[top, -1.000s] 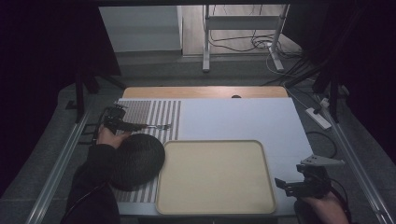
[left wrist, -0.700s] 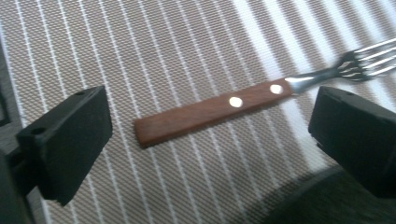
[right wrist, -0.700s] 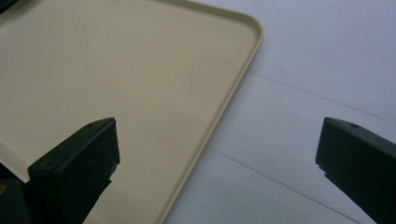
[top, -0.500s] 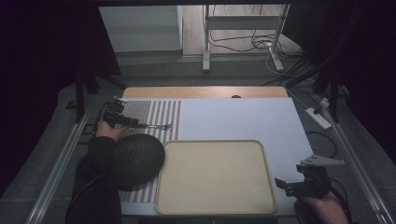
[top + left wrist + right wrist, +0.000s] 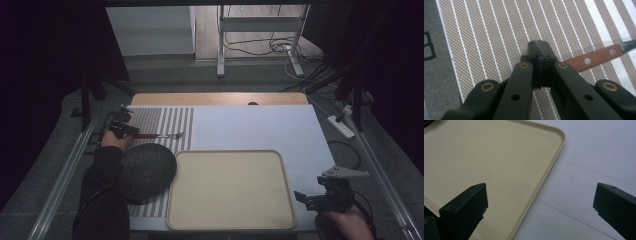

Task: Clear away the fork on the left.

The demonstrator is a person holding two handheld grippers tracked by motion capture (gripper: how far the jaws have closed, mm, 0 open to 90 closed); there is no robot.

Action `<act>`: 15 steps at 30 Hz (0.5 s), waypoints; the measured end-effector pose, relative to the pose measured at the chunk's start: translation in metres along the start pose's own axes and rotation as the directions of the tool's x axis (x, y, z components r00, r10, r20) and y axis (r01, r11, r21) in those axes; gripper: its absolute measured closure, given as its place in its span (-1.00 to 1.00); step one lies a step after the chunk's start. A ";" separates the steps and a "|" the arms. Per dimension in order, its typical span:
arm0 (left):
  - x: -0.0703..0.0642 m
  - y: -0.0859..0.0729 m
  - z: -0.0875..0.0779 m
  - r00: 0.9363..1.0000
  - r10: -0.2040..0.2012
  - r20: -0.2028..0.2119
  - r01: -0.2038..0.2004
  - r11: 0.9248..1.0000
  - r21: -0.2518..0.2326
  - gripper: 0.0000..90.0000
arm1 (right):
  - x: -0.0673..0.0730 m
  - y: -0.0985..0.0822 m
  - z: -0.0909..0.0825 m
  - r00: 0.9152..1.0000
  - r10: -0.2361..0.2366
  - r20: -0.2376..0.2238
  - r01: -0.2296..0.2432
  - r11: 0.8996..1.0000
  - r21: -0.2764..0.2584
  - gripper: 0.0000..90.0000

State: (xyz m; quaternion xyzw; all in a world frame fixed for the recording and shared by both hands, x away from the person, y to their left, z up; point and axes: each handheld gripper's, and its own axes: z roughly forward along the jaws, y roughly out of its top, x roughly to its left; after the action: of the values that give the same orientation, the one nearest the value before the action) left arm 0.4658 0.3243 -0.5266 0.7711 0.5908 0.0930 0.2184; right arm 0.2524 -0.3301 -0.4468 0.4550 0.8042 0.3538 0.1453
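High view: left gripper (image 5: 123, 129) is sitting at the far-left corner of the striped placemat (image 5: 170, 120), gripping the wooden-handled end of a fork (image 5: 159, 135) that is lying flat on the mat. The fork's metal tines are pointing toward the white table surface (image 5: 255, 127); the picture is too dim to tell the tines apart. The person's left sleeve (image 5: 102, 195) is running up from the bottom edge, overlapping the dark round woven mat (image 5: 147, 171), so its near-left part is hidden. The beige tray (image 5: 227, 190) is lying empty, touching that round mat's right edge. Right gripper (image 5: 320, 200) is hovering off the tray's near-right corner, over the table edge; the right hand is cut off by the frame bottom.

Left gripper view: the jaws have just been closing and are now standing pinched together, pads meeting around the handle's end. The brown handle (image 5: 596, 57) with two rivets is sticking out to the right behind them; the clamped end is hidden by the black jaw links. The metal neck is cut off by the right edge. The striped mat is lying underneath, with grey floor at the left.

Right gripper view: the jaws are standing wide apart, nothing between them. The tray's corner (image 5: 559, 135) is lying just ahead, with white table to the right. Both jaw tips are cropped by the frame edges.
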 end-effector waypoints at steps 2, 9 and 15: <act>-0.001 -0.003 -0.002 1.000 0.003 0.012 -0.003 1.000 0.010 0.98 | 0.000 0.000 0.000 1.000 0.000 -0.001 0.000 1.000 0.000 -1.00; -0.003 -0.015 -0.010 0.998 0.025 0.050 -0.028 0.998 0.052 0.98 | 0.001 0.000 0.000 1.000 -0.002 -0.003 0.002 1.000 0.001 -1.00; -0.007 -0.023 -0.014 0.997 0.041 0.068 -0.046 0.997 0.061 0.98 | 0.001 0.000 0.000 1.000 -0.008 -0.004 0.008 1.000 0.002 -1.00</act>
State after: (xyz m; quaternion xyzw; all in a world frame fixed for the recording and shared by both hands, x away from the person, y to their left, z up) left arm 0.4378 0.3258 -0.5239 0.7929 0.5689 0.0533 0.2118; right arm 0.2520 -0.3295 -0.4467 0.4513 0.8067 0.3532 0.1446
